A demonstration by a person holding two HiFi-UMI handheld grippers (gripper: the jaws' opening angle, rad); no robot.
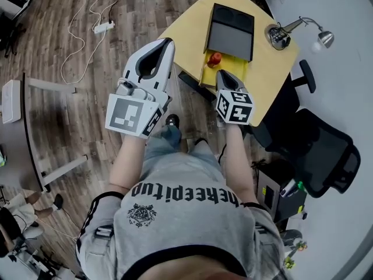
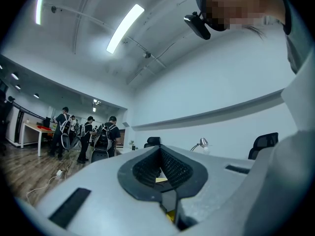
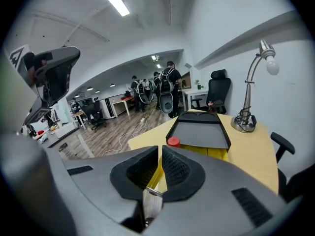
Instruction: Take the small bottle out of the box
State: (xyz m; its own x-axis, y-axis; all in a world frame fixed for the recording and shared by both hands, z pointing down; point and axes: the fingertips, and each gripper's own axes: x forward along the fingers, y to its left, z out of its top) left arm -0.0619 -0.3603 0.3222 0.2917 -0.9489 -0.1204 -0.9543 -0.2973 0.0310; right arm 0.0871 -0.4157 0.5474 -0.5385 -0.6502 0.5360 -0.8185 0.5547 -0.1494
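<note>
Left claw (image 1: 168, 41) and right claw (image 1: 220, 73) both closed, empty — small bottle (image 1: 215, 58) sits in the box (image 1: 240, 66) at the surface's (image 1: 187, 34) near edge.

The yellow table (image 1: 189, 22) bears 1 box (image 1: 233, 62) and 1 lamp (image 1: 280, 35).

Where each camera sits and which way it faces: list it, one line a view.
Head view: on the head, facing steeply down at the yellow table; torso, forearms, left gripper, right gripper show.
Left gripper view: on the left gripper, facing roughly level across the room; its shut jaws show.
Right gripper view: on the right gripper, facing down at the table; shut jaws show.
Head and right gripper views share the bottle, black tray, lamp.
</note>
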